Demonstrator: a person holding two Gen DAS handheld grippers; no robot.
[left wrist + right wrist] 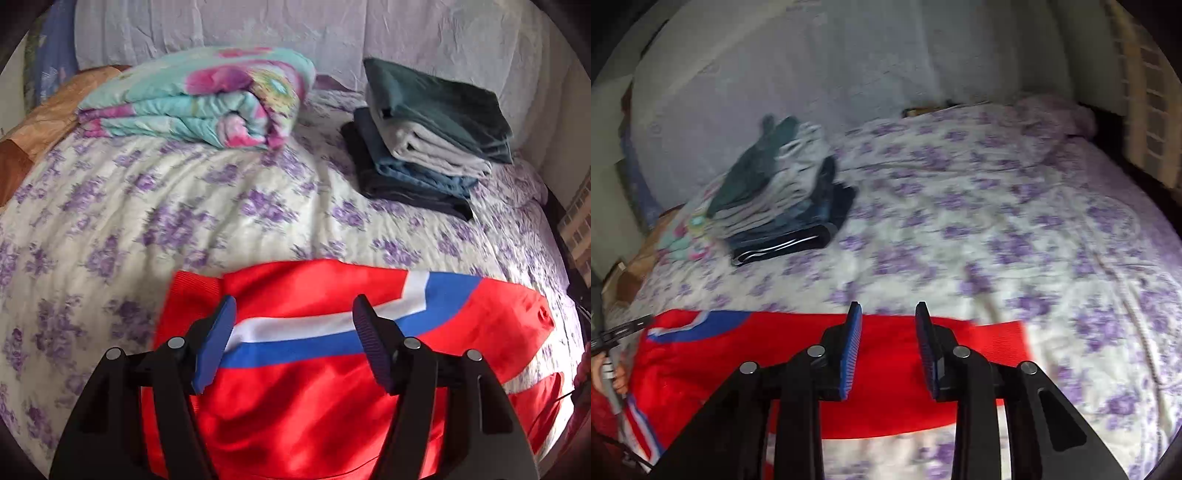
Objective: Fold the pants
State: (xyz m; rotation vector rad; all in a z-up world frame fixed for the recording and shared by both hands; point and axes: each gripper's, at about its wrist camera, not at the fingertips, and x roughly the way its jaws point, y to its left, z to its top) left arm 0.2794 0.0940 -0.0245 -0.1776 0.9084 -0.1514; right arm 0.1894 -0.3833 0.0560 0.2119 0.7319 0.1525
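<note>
Red pants [295, 398] with blue-white stripe lie flat on floral bedspread [147, 206], near edge.

Left wrist view only: rolled floral quilt [199, 99], sharp at far left.

Right wrist view only: slatted panel [1145, 92] at right, far bed corner; part of other gripper at left edge.

Folded clothes stack [428, 140] in both views.

Left gripper [295, 317]: angled down over pants, jaws apart, nothing between.

Right gripper [888, 317]: angled down over red cuff, jaws narrowly parted, empty.
</note>
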